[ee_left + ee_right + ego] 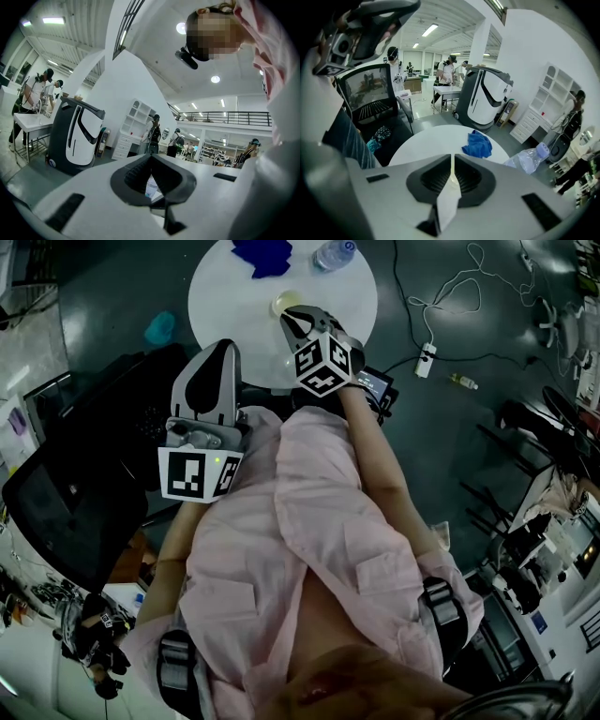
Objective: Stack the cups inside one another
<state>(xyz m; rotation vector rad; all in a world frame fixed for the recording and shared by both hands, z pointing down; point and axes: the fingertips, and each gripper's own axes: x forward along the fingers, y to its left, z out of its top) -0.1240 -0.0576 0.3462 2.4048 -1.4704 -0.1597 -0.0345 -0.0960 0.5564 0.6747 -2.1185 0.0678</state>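
The right gripper (451,161) has its jaws pressed together on the thin wall of a pale cup (284,302). In the head view the cup sits at that gripper's tips, over the near part of the round white table (225,296) in the upper centre of the frame. In the right gripper view the pinched wall shows as a pale sliver between the pads, widening toward the bottom of the frame. Whether the cup rests on the table or hangs just above it I cannot tell.

The left gripper (217,348) lies left of centre in the head view and points toward the table. Its jaws meet at the tips, and I can make out nothing gripped in them.

Only 1 cup shows in any view. A blue cloth (262,254) and a clear plastic bottle (333,254) lie at the table's top edge, well apart from the cup.

The step in hand looks like taking up this cup to nest it in another. The grip is on 1 wall only (a thin wall that will likely flex), so the squeeze should be light and the lift straight, mouth up, without swinging. The 2nd cup has to be found first. Then centre the held cup over its mouth, lower it straight down, and let go only once it is seated. The left gripper could steady the receiving cup.
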